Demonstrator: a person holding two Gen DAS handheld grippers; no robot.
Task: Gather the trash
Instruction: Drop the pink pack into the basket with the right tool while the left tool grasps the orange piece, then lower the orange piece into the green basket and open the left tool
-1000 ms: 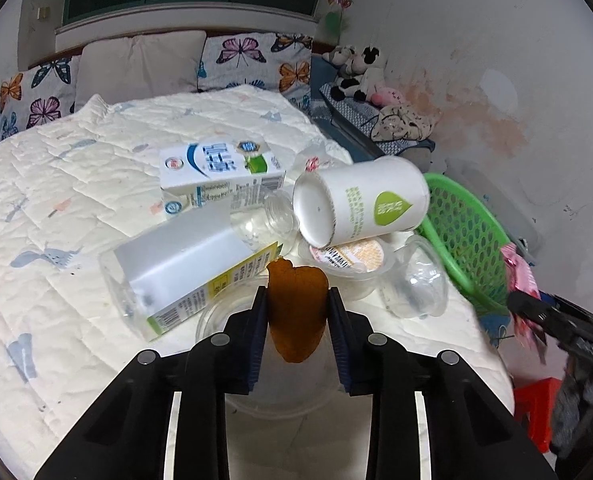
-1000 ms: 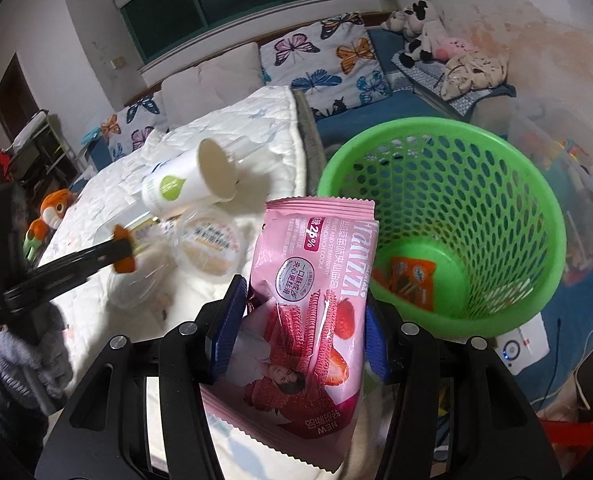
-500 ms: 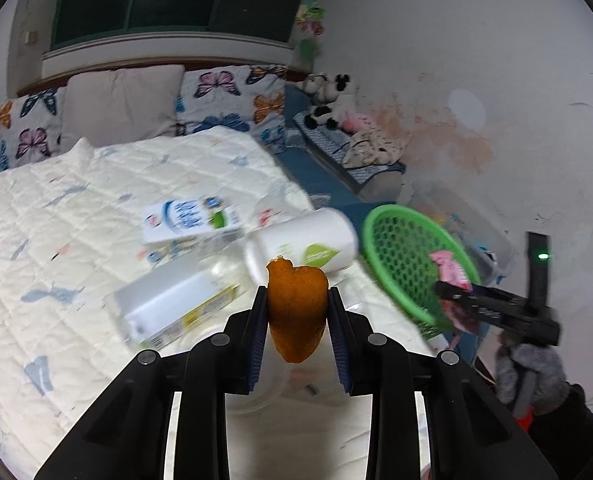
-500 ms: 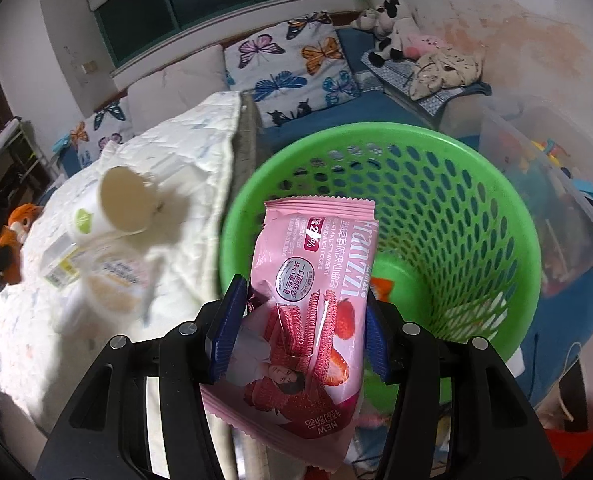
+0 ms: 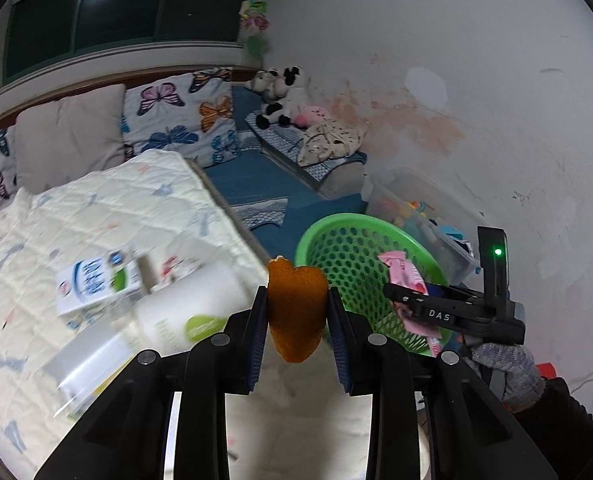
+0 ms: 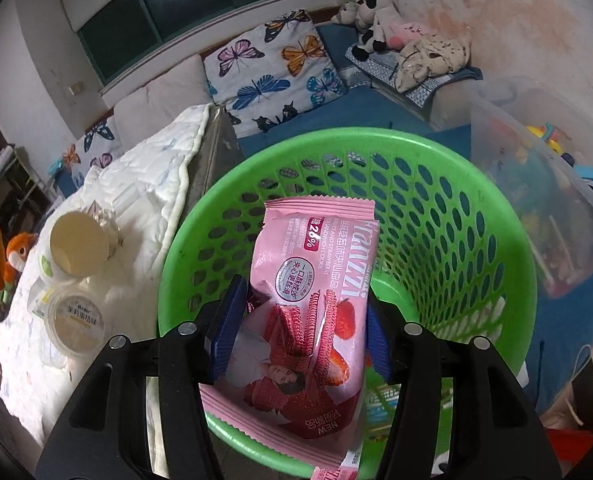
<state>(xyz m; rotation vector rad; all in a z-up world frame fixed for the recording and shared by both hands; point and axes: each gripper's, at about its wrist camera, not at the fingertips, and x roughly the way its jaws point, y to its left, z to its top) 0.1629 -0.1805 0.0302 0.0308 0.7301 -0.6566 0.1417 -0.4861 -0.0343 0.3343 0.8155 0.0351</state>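
Observation:
My left gripper (image 5: 295,295) is shut on a piece of orange peel (image 5: 295,320), held up above the bed's corner, just left of the green mesh basket (image 5: 336,222). My right gripper (image 6: 305,299) hangs over the green basket (image 6: 376,136). A pink cookie wrapper (image 6: 316,264) stands tilted between its blue pads. The jaws are opening and the left pad shows a gap beside the wrapper. In the left wrist view, the right gripper (image 5: 390,292) and pink wrapper (image 5: 402,274) sit above the basket's right rim, held by a gloved hand (image 5: 508,364).
On the quilted bed (image 5: 96,208) lie a white paper cup (image 5: 192,312), a milk carton (image 5: 96,284) and a blurred clear bottle (image 5: 88,364); a lidded pudding tub (image 6: 74,322) sits beside the cup (image 6: 78,246). A clear storage bin (image 6: 536,184) stands right of the basket.
The left gripper rose off the trash pile and swung right toward the basket with the peel. The right gripper carried the wrapper from beside the bed to over the basket; its jaws widened slightly.

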